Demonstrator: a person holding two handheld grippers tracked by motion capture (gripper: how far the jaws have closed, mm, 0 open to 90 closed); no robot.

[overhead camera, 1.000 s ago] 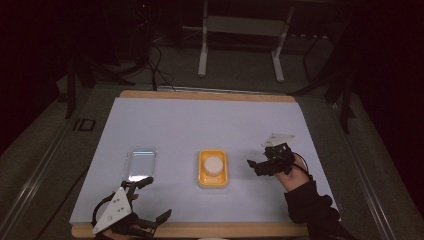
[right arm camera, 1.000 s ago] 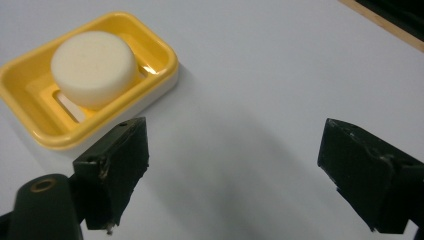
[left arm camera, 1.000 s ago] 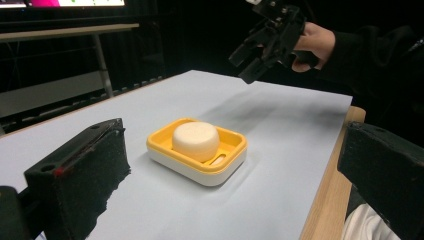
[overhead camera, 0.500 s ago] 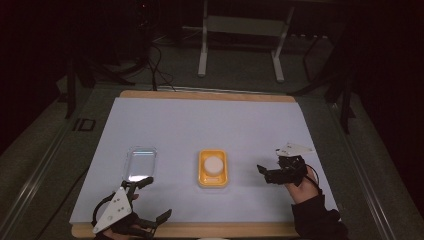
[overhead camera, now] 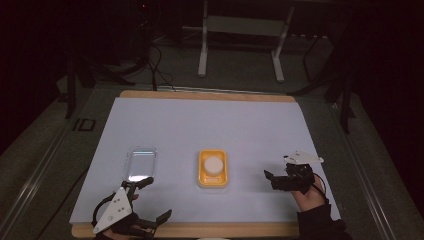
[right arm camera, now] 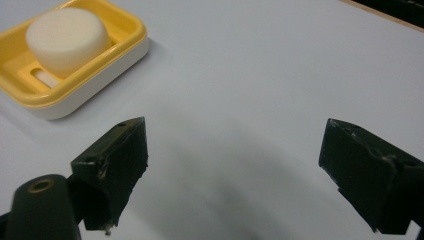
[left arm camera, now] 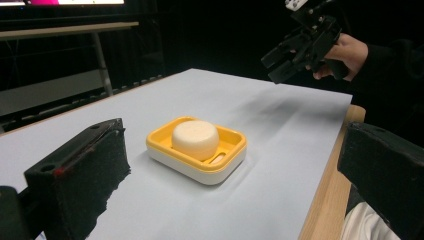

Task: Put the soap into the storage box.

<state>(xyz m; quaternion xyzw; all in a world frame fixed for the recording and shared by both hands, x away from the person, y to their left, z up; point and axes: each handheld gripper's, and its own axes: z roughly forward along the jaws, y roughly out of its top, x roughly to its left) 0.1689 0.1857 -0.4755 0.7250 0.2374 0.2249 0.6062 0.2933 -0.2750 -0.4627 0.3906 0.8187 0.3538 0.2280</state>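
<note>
My right tool (overhead camera: 274, 180) is spread, its jaws having just been opening with nothing between them; it hangs over bare tabletop (overhead camera: 250, 125), pointing toward the soap dish (overhead camera: 213, 168), near it but apart. My left tool (overhead camera: 152, 200) is also spread wide and empty at the near edge. The yellow dish sits mid-tabletop with a white soap (overhead camera: 213, 164) in it. A clear lid (overhead camera: 140, 163) lies flat well left of the dish, just ahead of the left tool.
</note>
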